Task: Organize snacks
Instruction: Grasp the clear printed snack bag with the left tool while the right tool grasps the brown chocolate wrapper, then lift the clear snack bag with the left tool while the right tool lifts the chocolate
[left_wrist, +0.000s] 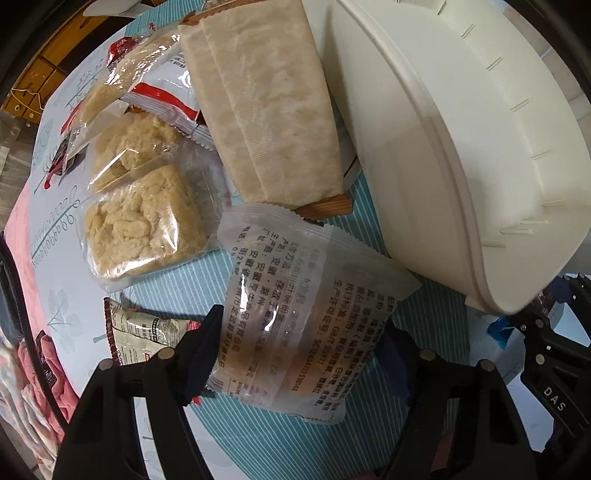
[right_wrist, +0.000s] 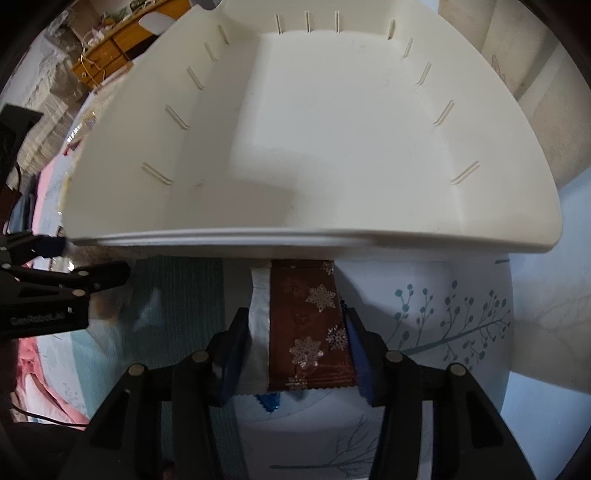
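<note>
My left gripper (left_wrist: 299, 350) is shut on a clear snack packet with printed text (left_wrist: 295, 314), held just above the table. Beyond it lie a square puffed-rice cake (left_wrist: 144, 229), a second cake (left_wrist: 129, 144), a long beige wrapped bar (left_wrist: 266, 103) and a red-and-white packet (left_wrist: 166, 92). A white bin (left_wrist: 461, 147) stands to the right. My right gripper (right_wrist: 295, 343) is shut on a brown snowflake-print packet (right_wrist: 306, 328), held in front of the white bin (right_wrist: 314, 129), whose inside shows bare.
A small striped sachet (left_wrist: 144, 332) lies by my left finger. The table has a blue striped mat (left_wrist: 406, 332) and a leaf-print cloth (right_wrist: 461, 325). Pink fabric (left_wrist: 33, 350) hangs at the left. The left gripper shows in the right wrist view (right_wrist: 74, 280).
</note>
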